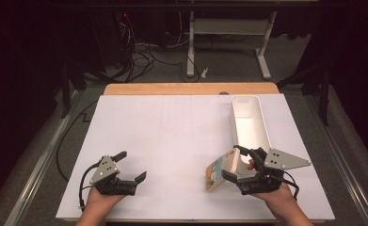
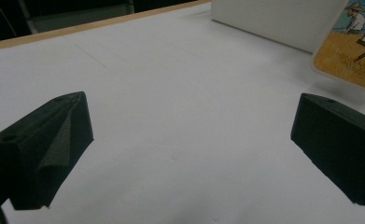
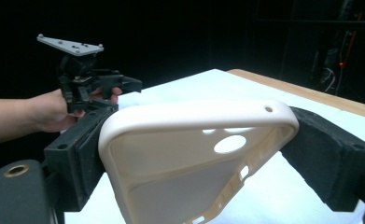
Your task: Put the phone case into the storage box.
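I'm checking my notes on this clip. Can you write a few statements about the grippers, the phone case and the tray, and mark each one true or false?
1. The right hand-held gripper clamps a phone case. True.
2. The left hand-held gripper holds the case too. False: it is open with nothing between its jaws.
3. The white tray stands on the table's right side. True.
4. The phone case lies inside the tray. False: it is held near the tray's near end, outside it.

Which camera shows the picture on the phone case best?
The left gripper view: the phone case shows its painted side close, with a hatted figure, an easel and a yellow field. The high view shows that picture small on the phone case. The right gripper view shows the plain cream inside, clamped in the right gripper.
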`<state>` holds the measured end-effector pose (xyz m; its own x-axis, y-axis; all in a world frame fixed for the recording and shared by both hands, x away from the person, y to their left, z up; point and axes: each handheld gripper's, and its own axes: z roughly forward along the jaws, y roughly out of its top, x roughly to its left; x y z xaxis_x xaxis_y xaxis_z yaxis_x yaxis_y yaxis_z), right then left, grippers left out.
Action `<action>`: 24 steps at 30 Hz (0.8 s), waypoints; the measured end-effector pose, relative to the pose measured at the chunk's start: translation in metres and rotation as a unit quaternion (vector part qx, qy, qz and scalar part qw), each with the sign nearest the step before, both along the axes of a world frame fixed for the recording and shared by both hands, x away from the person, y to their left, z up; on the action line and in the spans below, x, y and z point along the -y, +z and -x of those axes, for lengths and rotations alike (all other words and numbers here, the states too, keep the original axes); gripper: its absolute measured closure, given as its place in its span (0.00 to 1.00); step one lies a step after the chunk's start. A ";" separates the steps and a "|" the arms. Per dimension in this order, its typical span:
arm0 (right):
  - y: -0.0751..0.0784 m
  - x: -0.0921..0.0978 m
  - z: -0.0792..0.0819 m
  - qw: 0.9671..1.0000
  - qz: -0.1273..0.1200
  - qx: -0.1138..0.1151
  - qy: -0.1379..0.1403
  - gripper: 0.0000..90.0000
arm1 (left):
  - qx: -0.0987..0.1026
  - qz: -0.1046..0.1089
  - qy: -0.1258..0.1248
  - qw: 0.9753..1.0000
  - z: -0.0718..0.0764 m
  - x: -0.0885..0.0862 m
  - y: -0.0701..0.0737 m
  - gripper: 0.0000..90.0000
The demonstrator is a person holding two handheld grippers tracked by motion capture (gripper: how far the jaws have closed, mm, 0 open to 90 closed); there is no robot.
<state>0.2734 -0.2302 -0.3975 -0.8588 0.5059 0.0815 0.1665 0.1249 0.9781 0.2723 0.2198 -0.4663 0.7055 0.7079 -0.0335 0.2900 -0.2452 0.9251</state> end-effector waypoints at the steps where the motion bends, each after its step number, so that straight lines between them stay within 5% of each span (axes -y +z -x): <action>1: 0.000 0.000 0.000 1.000 0.001 0.000 -0.003 0.14 | 0.001 -0.001 0.000 1.000 0.000 0.001 0.000 0.00; 9: 0.000 0.004 0.002 1.000 0.006 0.007 -0.026 0.14 | -0.014 -0.001 -0.004 1.000 0.000 0.002 0.000 0.01; 24: 0.000 0.001 0.004 0.996 0.028 0.024 -0.080 0.14 | 0.000 0.003 0.004 1.000 0.002 0.002 0.002 0.00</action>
<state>0.2694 -0.2314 -0.3975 -0.7694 0.6387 0.0096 0.1416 0.1560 0.9776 0.2701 0.2175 -0.4644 0.7004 0.7128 -0.0371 0.2912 -0.2379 0.9266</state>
